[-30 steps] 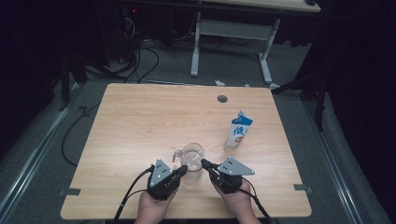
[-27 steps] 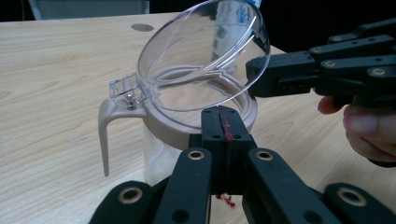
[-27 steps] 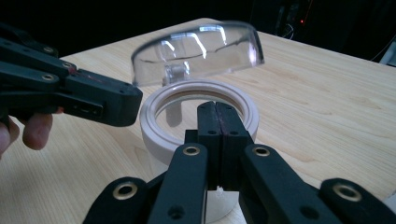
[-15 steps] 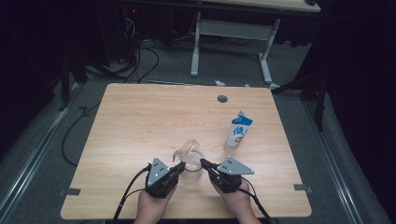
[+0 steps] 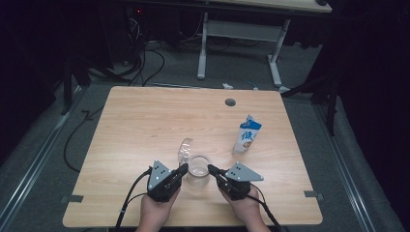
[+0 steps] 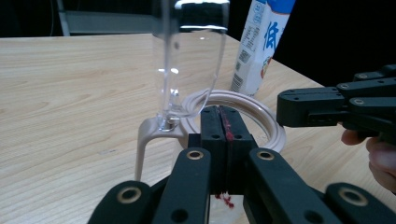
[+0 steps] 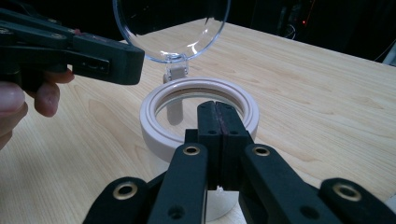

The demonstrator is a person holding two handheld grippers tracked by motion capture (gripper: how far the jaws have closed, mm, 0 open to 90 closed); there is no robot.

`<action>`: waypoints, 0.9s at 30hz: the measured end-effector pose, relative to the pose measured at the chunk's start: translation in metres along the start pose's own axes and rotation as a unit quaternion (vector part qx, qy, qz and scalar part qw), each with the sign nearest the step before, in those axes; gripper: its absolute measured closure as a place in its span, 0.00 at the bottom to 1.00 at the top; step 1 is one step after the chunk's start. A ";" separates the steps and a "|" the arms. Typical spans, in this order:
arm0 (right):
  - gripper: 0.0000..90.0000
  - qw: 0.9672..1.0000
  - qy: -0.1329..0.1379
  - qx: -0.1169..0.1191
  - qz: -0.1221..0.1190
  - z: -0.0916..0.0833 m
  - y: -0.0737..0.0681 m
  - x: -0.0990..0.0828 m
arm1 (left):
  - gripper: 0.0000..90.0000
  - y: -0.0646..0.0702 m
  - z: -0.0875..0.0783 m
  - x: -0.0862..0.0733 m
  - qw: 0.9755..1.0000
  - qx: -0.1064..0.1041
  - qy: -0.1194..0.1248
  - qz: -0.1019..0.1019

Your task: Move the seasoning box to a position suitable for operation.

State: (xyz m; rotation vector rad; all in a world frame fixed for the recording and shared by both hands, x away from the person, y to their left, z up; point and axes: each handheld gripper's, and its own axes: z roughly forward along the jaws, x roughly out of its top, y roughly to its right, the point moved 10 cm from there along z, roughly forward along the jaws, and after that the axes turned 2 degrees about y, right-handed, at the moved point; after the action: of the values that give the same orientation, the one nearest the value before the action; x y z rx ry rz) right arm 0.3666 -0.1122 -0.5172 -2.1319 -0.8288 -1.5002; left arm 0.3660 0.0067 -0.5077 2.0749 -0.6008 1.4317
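Near the counter's (image 5: 145,125) six o'clock edge, the left hand (image 5: 155,212) is reaching in from below, holding the left tool (image 5: 183,168) low and pointing it toward two o'clock at the clear jar (image 5: 198,170); its jaws are sitting clenched pad to pad with nothing between them, the tip just beside the jar's pale rim (image 6: 261,116). The jar is standing between the two tools, its clear hinged lid (image 5: 184,147) tipped up open at eleven o'clock. The lid's top is running out of the left gripper view, and the glass is hard to trace from above. The right hand (image 5: 246,208) is mirroring the left, aiming the right tool (image 5: 211,168) toward ten o'clock, jaws likewise clenched on nothing at the rim. A milk carton (image 5: 247,135) is standing apart at two o'clock.
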 end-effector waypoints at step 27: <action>0.93 0.999 0.010 -0.028 0.022 -0.014 0.025 -0.001 | 0.89 -0.043 -0.014 -0.028 0.997 0.033 -0.055 0.031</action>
State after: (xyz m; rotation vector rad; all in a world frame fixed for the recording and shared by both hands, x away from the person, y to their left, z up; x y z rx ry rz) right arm 0.3734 -0.1396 -0.5128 -2.1573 -0.7379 -1.5358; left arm 0.3740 0.0502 -0.5381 2.2173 -0.6753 1.3957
